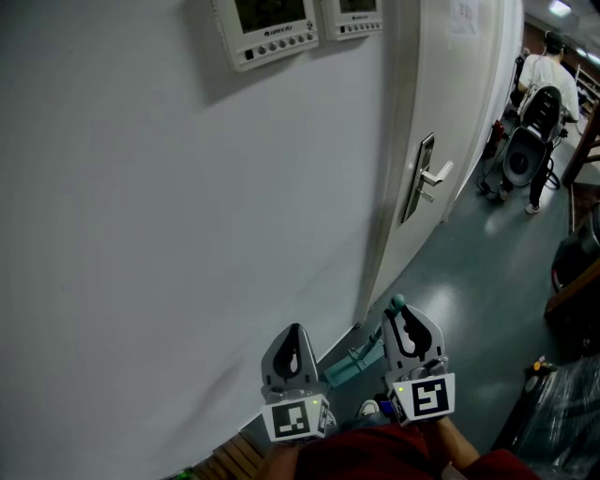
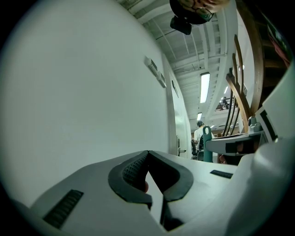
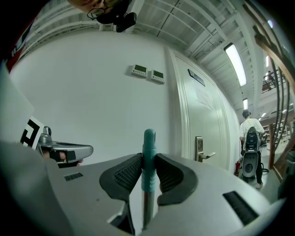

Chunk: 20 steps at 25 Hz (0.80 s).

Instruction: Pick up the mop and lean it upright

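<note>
One white wall fills most of the head view, with a white door set in it to the right and grey floor below.

The mop stands with its long axis close to upright. Its teal head is down on the floor at the foot of the wall, and the end of its handle points up. From the steep head view I cannot tell whether the shaft touches the wall.

The right gripper is held level, with its marker cube towards the person's body. Its own view shows both dark pads clamped on the teal grip at the top of the handle. The rounded tip rises just above the jaws and the metal shaft drops out of sight between them.

The left gripper sits just beside it on the wall side and is also level, clear of the mop. In its own view the jaw tips meet with nothing between them, leaving only a thin wedge of gap lower down.

Two small control panels hang side by side high on the wall, left of the door.
</note>
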### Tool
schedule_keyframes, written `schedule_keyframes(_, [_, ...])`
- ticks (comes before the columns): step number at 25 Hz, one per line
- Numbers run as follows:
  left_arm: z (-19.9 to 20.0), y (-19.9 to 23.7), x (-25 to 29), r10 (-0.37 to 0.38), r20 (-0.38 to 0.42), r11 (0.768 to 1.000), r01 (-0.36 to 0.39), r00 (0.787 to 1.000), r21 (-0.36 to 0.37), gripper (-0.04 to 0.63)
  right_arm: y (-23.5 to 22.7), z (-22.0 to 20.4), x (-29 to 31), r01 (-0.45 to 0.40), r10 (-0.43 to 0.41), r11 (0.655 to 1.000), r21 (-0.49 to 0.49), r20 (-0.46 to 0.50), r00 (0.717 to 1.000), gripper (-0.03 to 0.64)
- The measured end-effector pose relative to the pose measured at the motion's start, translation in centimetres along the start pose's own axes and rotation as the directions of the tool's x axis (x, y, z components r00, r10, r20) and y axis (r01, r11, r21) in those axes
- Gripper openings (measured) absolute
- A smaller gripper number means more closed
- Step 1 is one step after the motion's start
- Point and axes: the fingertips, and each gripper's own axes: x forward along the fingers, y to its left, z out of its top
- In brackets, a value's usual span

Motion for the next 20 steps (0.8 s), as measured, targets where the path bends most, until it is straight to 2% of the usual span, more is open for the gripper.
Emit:
schedule_keyframes(14, [-0.4, -0.2, 0.1, -0.006, -0.008, 1.000, 0.006, 1.000, -0.015, 0.014, -0.3, -0.1, 0.1, 0.013, -0.013, 1.000, -0.017, -0.016, 1.000, 0.109])
schedule_keyframes(20, [-0.6, -0.5, 0.2, -0.011, -0.011, 1.000, 0.011, 1.000, -0.013, 0.014, -0.4, -2.5, 0.1, 0.008, -0.008, 1.000, -0.009, -0.036, 0.999, 0.109])
